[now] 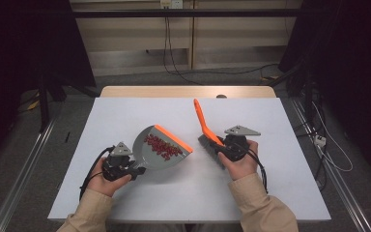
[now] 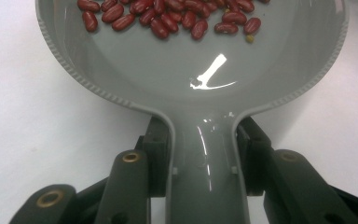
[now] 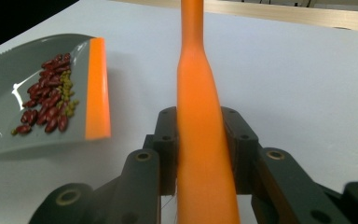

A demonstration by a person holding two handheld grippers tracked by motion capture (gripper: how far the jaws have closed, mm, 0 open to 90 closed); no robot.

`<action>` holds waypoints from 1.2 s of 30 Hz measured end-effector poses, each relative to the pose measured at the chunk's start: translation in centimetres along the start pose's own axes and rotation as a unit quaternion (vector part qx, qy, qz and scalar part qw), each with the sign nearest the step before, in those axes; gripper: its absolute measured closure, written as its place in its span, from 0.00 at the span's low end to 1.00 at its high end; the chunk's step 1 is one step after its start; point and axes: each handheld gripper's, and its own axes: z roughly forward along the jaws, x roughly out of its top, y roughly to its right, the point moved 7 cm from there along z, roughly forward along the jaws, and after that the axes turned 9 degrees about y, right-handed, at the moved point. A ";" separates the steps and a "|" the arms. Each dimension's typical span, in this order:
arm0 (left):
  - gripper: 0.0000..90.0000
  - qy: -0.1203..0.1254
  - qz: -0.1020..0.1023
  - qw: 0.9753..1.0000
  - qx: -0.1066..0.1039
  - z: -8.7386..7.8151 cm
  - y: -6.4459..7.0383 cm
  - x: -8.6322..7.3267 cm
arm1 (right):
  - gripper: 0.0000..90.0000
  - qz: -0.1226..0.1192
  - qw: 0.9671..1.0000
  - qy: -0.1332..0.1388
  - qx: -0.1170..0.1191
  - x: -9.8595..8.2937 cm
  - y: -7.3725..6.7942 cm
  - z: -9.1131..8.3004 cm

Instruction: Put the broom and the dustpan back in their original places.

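Nearest me are my two forearms in tan sleeves, each hand wrapped round its tongs. Taking the grey dustpan [image 1: 160,151] as my landmark: my left tongs [image 1: 136,170] sit at its near-left end, clamped on the dustpan's handle [image 2: 208,177], one jaw pressed to each side of the stem. The pan lies flat on the white surface [image 1: 125,116], its long axis running from that handle away and to the right, ending in the orange lip [image 1: 174,138]. The red beans [image 1: 161,145] lie heaped inside, toward the lip end, with a few small greenish grains [image 3: 66,95] among them beside the lip.

Right of the dustpan, just past its lip, my right tongs [image 1: 226,145] are closed on the brush's orange handle [image 3: 204,140], which rises up and away from me, leaning back toward the pan. The grey bristles [image 1: 206,143] hang at the low end, between the tongs and the lip, apart from it.

I judge that the next move turns on this: the brush faces the pan's open mouth, so any sweep must run leftward into the lip.
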 end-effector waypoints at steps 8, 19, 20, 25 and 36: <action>0.71 0.006 -0.031 0.999 0.030 -0.5 -1.7 -0.1 | 0.79 0.008 1.000 0.008 -0.007 0.3 1.5 -1.0; 0.71 0.008 -0.060 0.996 0.061 -0.8 -3.1 -0.5 | 0.79 0.010 0.999 0.011 -0.032 0.2 3.9 -2.6; 0.71 0.008 -0.064 0.996 0.065 -0.8 -3.2 -0.6 | 0.79 0.010 0.999 0.011 -0.035 0.2 4.2 -2.7; 0.71 0.002 -0.074 0.994 0.075 -0.9 -4.0 -0.9 | 0.79 0.012 0.999 0.013 -0.050 0.0 5.6 -3.8; 0.71 -0.008 -0.093 0.990 0.103 -0.9 -5.3 -1.5 | 0.79 0.016 0.997 0.016 -0.069 -0.3 7.5 -5.1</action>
